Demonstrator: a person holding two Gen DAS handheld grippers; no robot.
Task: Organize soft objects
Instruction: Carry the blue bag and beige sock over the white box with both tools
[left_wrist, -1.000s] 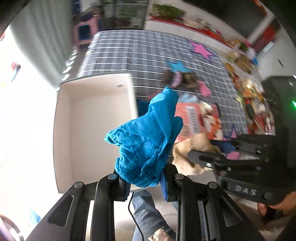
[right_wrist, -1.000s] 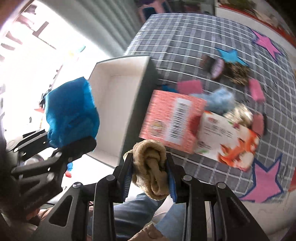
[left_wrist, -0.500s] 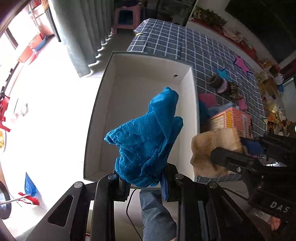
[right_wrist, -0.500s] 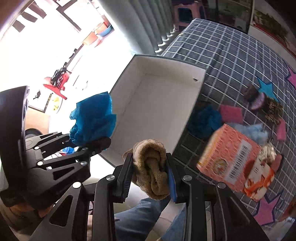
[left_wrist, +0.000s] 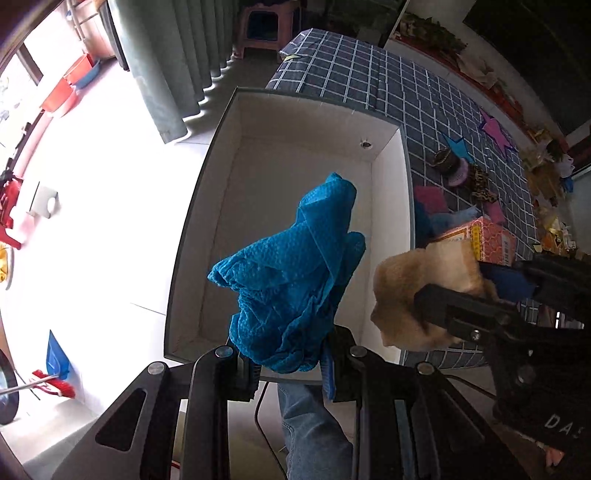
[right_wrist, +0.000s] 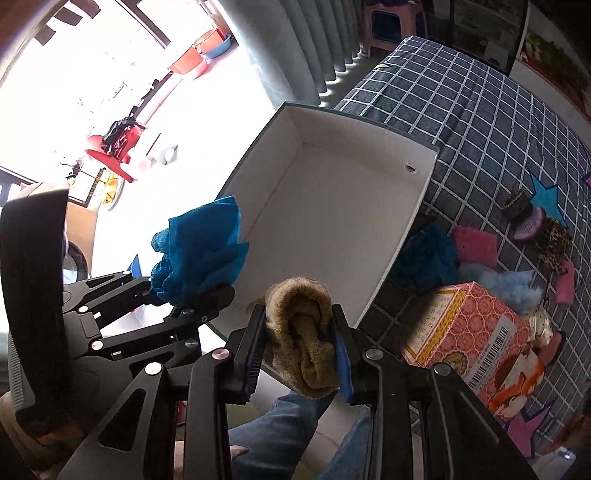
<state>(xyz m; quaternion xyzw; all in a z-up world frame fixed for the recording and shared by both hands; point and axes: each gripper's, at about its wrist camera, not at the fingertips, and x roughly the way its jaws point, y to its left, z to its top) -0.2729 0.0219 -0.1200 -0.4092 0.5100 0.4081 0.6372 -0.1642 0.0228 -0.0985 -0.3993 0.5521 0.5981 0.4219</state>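
My left gripper (left_wrist: 291, 373) is shut on a crumpled blue cloth (left_wrist: 295, 280), which hangs over the near end of an open white box (left_wrist: 295, 122). The right gripper (right_wrist: 299, 354) is shut on a rolled tan sock (right_wrist: 303, 332), held above the box's near right corner. In the left wrist view the tan sock (left_wrist: 417, 295) and the right gripper (left_wrist: 476, 291) show at the right, beside the blue cloth. In the right wrist view the blue cloth (right_wrist: 203, 247) and left gripper (right_wrist: 192, 295) sit at the left. The white box (right_wrist: 332, 206) holds nothing.
The box stands at the edge of a grey checked bed cover (right_wrist: 480, 110). On the cover lie a dark blue cloth (right_wrist: 424, 258), pink pads (right_wrist: 474, 242), a light blue fluffy piece (right_wrist: 506, 280), hair ties (right_wrist: 524, 214) and an orange carton (right_wrist: 469, 328). Curtains (left_wrist: 166, 66) and bright floor (left_wrist: 92, 221) lie left.
Both grippers have swung left from above the carton and bed clutter to above the white box, each keeping its grip. The box now fills the middle of both views.
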